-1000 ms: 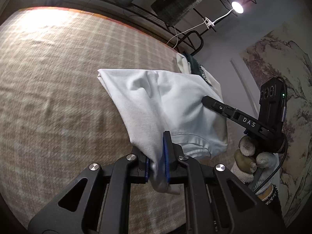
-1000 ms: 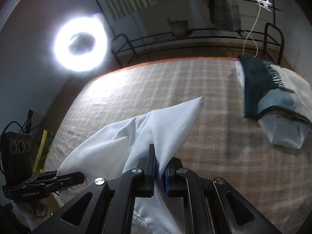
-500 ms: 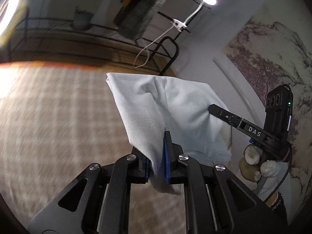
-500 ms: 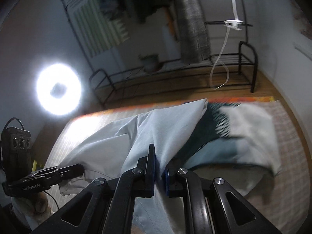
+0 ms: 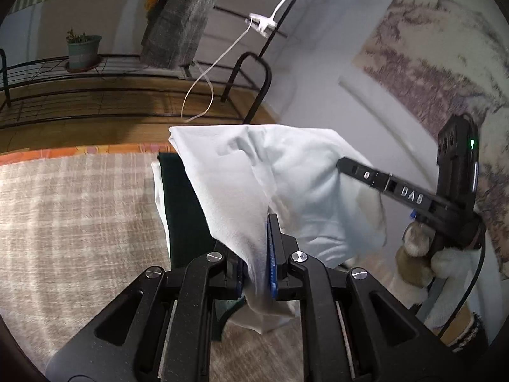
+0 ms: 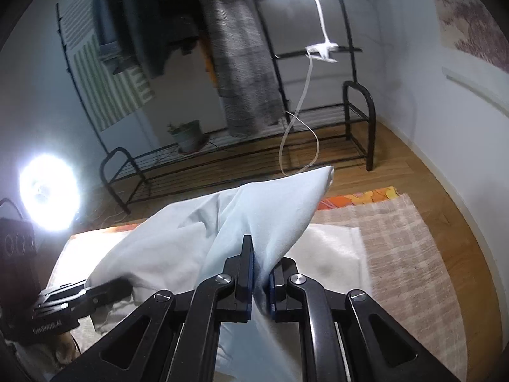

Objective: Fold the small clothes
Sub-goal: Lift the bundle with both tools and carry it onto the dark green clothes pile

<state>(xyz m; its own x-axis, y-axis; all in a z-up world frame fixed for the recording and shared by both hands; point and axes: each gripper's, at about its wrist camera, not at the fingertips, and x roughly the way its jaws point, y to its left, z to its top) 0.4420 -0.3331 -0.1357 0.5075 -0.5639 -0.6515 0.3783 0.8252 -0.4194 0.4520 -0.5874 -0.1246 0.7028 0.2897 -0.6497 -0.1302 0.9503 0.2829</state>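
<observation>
A white folded garment [image 5: 286, 178] hangs in the air between both grippers. My left gripper [image 5: 258, 264] is shut on its near edge. My right gripper [image 6: 261, 273] is shut on the same white garment [image 6: 229, 229], and it shows at the right of the left wrist view [image 5: 346, 167], held by a gloved hand. Below lies a pile of folded clothes: a dark green piece [image 5: 184, 210] on a white one [image 6: 337, 254], at the far end of the checked mat [image 5: 79, 210].
A black metal rack [image 6: 241, 162] with a potted plant [image 6: 187, 133] stands beyond the mat on the wooden floor. A ring light [image 6: 47, 187] glares at the left. A clip lamp with a white cable [image 6: 308, 102] hangs on the rack. A wall is close on the right.
Both grippers have carried the white garment forward across the mat and now hold it over the pile of folded clothes at the far end. Both stay shut on it.
</observation>
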